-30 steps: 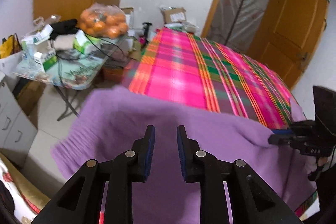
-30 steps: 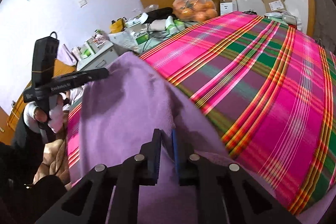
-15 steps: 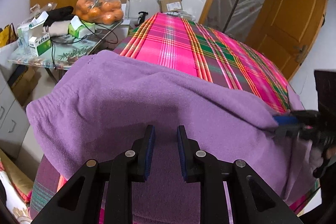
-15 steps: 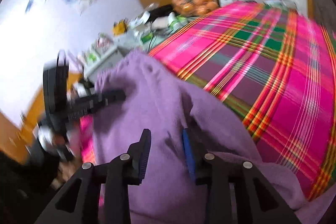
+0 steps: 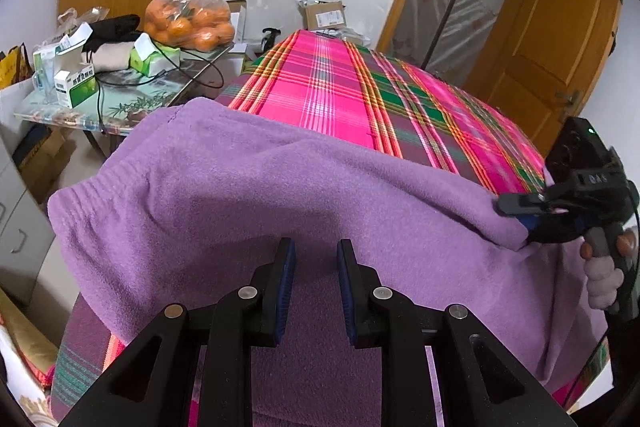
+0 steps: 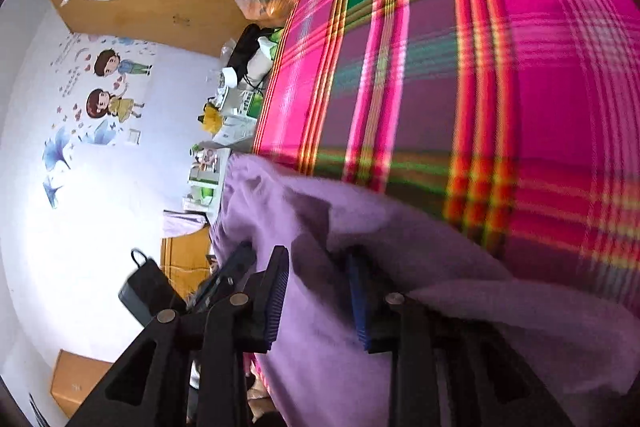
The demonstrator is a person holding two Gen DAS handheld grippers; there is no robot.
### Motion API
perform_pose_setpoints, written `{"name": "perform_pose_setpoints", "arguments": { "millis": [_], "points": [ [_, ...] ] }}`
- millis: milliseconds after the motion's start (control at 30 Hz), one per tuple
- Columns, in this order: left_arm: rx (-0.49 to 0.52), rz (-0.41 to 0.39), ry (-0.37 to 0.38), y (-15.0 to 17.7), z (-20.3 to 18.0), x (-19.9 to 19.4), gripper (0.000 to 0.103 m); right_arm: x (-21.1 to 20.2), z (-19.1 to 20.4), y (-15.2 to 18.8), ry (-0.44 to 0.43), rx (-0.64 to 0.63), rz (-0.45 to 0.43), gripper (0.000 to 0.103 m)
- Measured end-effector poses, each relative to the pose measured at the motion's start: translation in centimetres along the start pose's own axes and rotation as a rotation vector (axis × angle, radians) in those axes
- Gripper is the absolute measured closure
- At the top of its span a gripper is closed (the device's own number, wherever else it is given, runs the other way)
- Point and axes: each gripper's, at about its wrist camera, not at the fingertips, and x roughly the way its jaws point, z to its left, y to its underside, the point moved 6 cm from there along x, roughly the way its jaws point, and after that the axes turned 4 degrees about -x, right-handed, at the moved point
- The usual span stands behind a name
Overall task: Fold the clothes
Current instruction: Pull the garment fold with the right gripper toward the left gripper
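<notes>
a purple fleece garment [image 5: 248,203] is lying across the near end of a bed covered with a pink plaid sheet [image 5: 344,95], its ribbed hem hanging over the bed's left edge. the left claw [image 5: 314,291] is hovering just above the garment near the bed's near edge, its blue-padded fingers [image 5: 285,291] parted narrowly with nothing between them. the right claw [image 6: 316,301] is sitting at the garment's right end, its fingers set wide apart with a raised fold of fleece lying between them; i cannot tell if the pads are pinching it. beyond the bed's left edge a cluttered tabletop [image 5: 132,99] is carrying a bag of oranges [image 5: 188,23] and small boxes [image 5: 74,83].
</notes>
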Motion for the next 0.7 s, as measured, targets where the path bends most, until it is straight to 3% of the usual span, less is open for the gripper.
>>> {"name": "perform_pose_setpoints", "arguments": {
  "millis": [300,367,500,533,567,600,700],
  "points": [
    [-0.015,-0.003,0.017,0.0,0.2,0.0,0.081,-2.8,-0.6,-4.9,-0.076,0.062,-0.201,0.072],
    [-0.018,-0.004,0.021,-0.1,0.3,0.0,0.081,-3.1,-1.0,-5.1,-0.032,0.062,-0.198,0.072],
    [-0.023,-0.005,0.026,-0.1,0.4,0.0,0.081,-3.5,0.6,-3.7,-0.008,-0.066,-0.15,0.072],
    [-0.024,-0.004,0.027,-0.1,0.4,0.0,0.081,-3.4,1.0,-3.2,0.007,-0.103,-0.133,0.077],
    [-0.025,-0.004,0.028,-0.1,0.4,0.0,0.081,-3.4,1.5,-2.7,0.045,-0.164,-0.123,0.084],
    [-0.025,-0.004,0.028,-0.1,0.4,0.1,0.081,-3.4,2.0,-2.3,0.089,-0.229,-0.116,0.084],
    [-0.022,-0.004,0.025,-0.1,0.3,0.1,0.081,-3.1,3.5,-1.0,0.364,-0.533,-0.124,0.084]
  ]
}}
